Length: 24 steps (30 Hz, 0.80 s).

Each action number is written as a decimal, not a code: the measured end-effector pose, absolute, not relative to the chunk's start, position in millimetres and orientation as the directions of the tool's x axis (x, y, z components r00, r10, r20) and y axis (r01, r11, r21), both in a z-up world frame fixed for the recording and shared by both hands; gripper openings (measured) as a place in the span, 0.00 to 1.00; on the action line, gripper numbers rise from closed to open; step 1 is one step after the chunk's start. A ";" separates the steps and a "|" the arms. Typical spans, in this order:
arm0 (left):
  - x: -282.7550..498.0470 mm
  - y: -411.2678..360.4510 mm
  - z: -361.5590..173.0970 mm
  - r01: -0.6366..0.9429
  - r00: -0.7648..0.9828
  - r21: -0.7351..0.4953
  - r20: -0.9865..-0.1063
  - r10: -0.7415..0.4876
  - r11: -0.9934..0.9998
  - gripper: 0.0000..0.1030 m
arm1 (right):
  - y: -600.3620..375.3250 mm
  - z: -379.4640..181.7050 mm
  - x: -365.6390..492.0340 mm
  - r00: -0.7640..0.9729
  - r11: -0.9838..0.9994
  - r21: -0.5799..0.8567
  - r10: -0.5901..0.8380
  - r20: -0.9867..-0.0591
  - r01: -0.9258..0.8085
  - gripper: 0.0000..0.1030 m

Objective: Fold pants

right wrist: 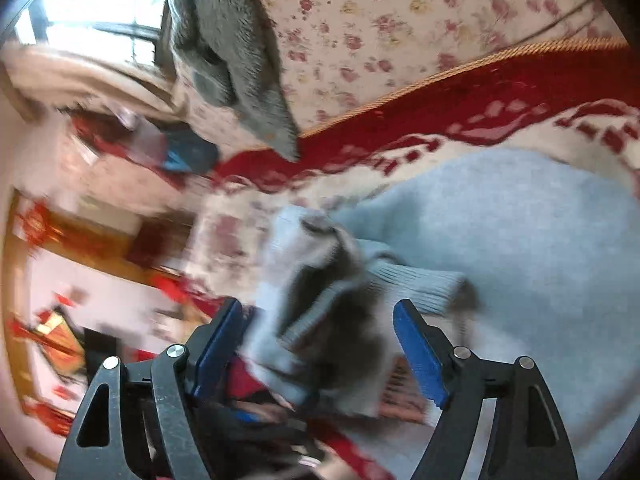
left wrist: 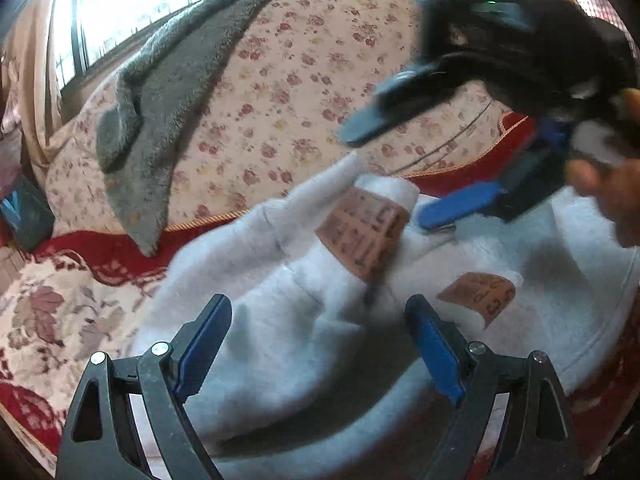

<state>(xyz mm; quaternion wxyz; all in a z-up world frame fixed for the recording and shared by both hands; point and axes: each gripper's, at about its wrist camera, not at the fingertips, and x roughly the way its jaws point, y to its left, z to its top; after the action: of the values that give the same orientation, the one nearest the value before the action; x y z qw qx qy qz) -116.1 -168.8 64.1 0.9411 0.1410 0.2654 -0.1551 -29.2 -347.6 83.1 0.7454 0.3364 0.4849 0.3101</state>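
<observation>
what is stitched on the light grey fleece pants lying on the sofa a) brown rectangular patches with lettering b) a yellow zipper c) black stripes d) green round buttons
a: the left wrist view shows two brown rectangular patches with dark lettering on the light grey fleece pants.

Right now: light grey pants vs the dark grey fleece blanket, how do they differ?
The pants are pale grey, smooth knit, with brown printed patches; the fleece blanket is darker and shaggy, with no patches. The pants lie bunched between the grippers on the red patterned cover; the blanket drapes over the floral cushion behind. Both are grey fabric.
</observation>
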 end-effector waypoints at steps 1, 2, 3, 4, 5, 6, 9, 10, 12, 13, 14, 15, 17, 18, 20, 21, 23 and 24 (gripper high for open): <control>-115.2 -167.3 62.8 0.371 0.806 0.169 -0.547 -0.227 0.913 0.71 | -343.0 81.8 -24.5 0.328 0.595 0.792 0.782 -0.530 -0.138 0.82; -113.3 -165.9 61.1 0.375 0.798 0.156 -0.556 -0.233 0.914 0.60 | -333.5 79.9 -16.7 0.309 0.608 0.780 0.778 -0.547 -0.150 0.82; -109.2 -163.8 58.7 0.371 0.789 0.149 -0.570 -0.227 0.917 0.39 | -322.6 80.5 -10.7 0.295 0.607 0.772 0.784 -0.546 -0.187 0.81; -104.6 -160.0 56.3 0.369 0.779 0.133 -0.584 -0.228 0.920 0.30 | -317.6 81.8 -9.0 0.291 0.605 0.766 0.789 -0.540 -0.217 0.75; -100.9 -155.8 55.1 0.372 0.766 0.103 -0.596 -0.242 0.923 0.29 | -311.0 82.9 -7.5 0.295 0.612 0.752 0.786 -0.543 -0.246 0.52; -98.3 -150.2 55.5 0.370 0.754 0.069 -0.604 -0.256 0.926 0.26 | -303.3 83.1 -4.2 0.293 0.623 0.738 0.779 -0.555 -0.259 0.34; -104.5 -137.2 73.8 0.373 0.746 0.002 -0.595 -0.299 0.928 0.23 | -295.6 91.0 -9.8 0.285 0.596 0.745 0.801 -0.526 -0.300 0.17; -111.2 -135.6 82.3 0.381 0.752 -0.004 -0.580 -0.312 0.925 0.23 | -296.9 100.2 -18.1 0.296 0.589 0.737 0.807 -0.511 -0.332 0.16; -128.1 -133.1 102.6 0.414 0.754 -0.021 -0.551 -0.356 0.910 0.22 | -304.1 113.3 -31.6 0.313 0.567 0.741 0.821 -0.477 -0.360 0.15; -135.8 -133.0 110.6 0.430 0.754 -0.029 -0.538 -0.377 0.902 0.22 | -309.3 120.2 -39.5 0.323 0.557 0.742 0.828 -0.459 -0.372 0.15; -143.5 -135.1 116.5 0.450 0.749 -0.034 -0.530 -0.398 0.892 0.22 | -315.4 125.5 -47.5 0.331 0.550 0.743 0.832 -0.446 -0.381 0.15; -148.0 -138.7 118.6 0.466 0.740 -0.035 -0.532 -0.411 0.884 0.22 | -323.2 130.1 -57.7 0.336 0.543 0.742 0.836 -0.434 -0.393 0.15; -152.3 -147.8 114.6 0.487 0.718 -0.041 -0.550 -0.426 0.872 0.22 | -332.2 130.4 -70.3 0.355 0.567 0.724 0.819 -0.450 -0.392 0.15; -153.4 -154.3 107.2 0.496 0.704 -0.042 -0.565 -0.430 0.867 0.22 | -335.0 128.5 -74.4 0.366 0.593 0.708 0.802 -0.472 -0.383 0.15; -153.4 -167.4 87.6 0.505 0.676 -0.036 -0.604 -0.422 0.862 0.22 | -342.8 113.9 -82.8 0.384 0.655 0.669 0.752 -0.535 -0.351 0.15; -152.5 -173.3 78.3 0.505 0.666 -0.034 -0.620 -0.414 0.863 0.22 | -346.5 104.2 -83.5 0.386 0.677 0.660 0.732 -0.561 -0.325 0.15; -146.9 -184.3 57.7 0.499 0.652 -0.011 -0.654 -0.384 0.866 0.22 | -350.7 83.6 -80.9 0.392 0.729 0.628 0.680 -0.620 -0.272 0.15; -144.0 -189.7 46.8 0.486 0.655 0.007 -0.664 -0.359 0.874 0.22 | -351.1 71.0 -77.0 0.394 0.757 0.608 0.648 -0.652 -0.241 0.15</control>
<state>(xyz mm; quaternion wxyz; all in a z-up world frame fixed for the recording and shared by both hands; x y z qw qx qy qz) -144.0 -189.7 46.8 0.9051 0.0923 0.3433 -0.2335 -77.0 -351.1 71.0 0.8070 0.2138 0.4767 0.2753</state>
